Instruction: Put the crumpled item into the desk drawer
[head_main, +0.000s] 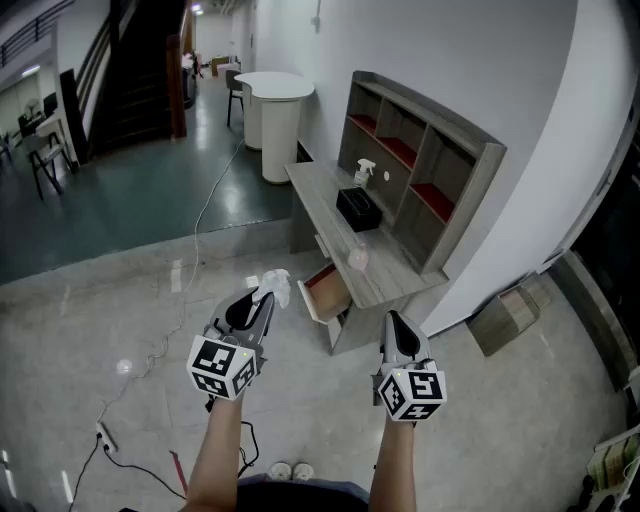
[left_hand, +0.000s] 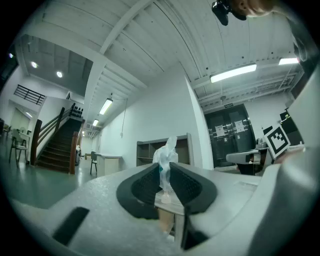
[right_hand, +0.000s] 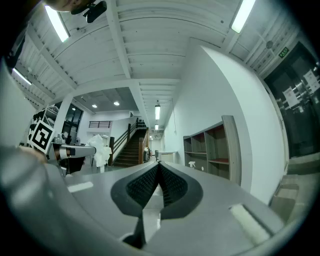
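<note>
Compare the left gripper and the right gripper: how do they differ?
The left gripper grips a white crumpled item; the right gripper holds nothing. The left gripper's fingers stand slightly apart around the item; the right gripper's fingers are pressed together. Both carry a marker cube and point toward the desk.

The desk (head_main: 335, 200) stood against the wall, with a shelf unit (head_main: 430, 165) along its back edge. On the desk, a black box (head_main: 358, 209) sat before the shelves and a spray bottle (head_main: 363, 173) behind the box. The drawer (head_main: 325, 292) stuck out of the desk's front. In front of the desk, the left gripper (head_main: 265, 297) held the crumpled item (head_main: 277, 286) beside the drawer. The right gripper (head_main: 391, 320) hung off the desk's near end.
</note>
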